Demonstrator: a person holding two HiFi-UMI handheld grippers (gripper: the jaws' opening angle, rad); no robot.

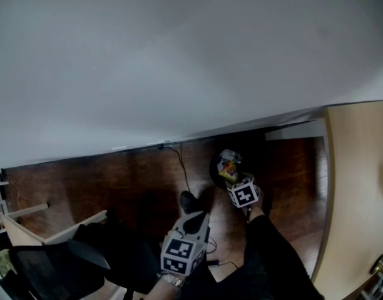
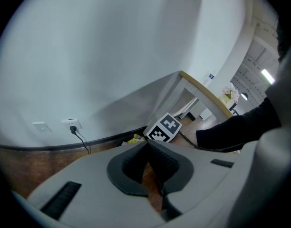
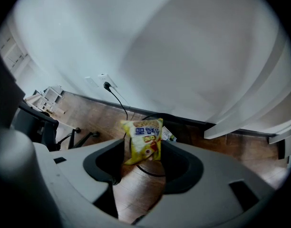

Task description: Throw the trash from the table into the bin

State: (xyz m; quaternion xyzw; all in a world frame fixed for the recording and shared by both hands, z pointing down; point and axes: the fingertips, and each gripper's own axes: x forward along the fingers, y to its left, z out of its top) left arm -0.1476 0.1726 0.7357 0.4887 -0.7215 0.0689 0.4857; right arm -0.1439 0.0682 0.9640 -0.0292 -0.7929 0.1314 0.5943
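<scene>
Right gripper (image 3: pixel 143 144) hangs over the dark bin (image 1: pixel 214 169), jaws spread, and I see the yellow snack packet (image 3: pixel 144 141) loose between them with another wrapper (image 3: pixel 169 135) below it. Left gripper (image 2: pixel 146 149) sits lower and nearer me, jaws pressed together on nothing, only wooden floor (image 1: pixel 116 180) showing past them. A black cable (image 3: pixel 118 101) drops from the wall socket (image 3: pixel 106 84) and runs across the floor just beside the bin. The light-wood worktop (image 1: pixel 360 180) flanks my right; a dark office chair (image 1: pixel 41 267) crowds the lower left.
</scene>
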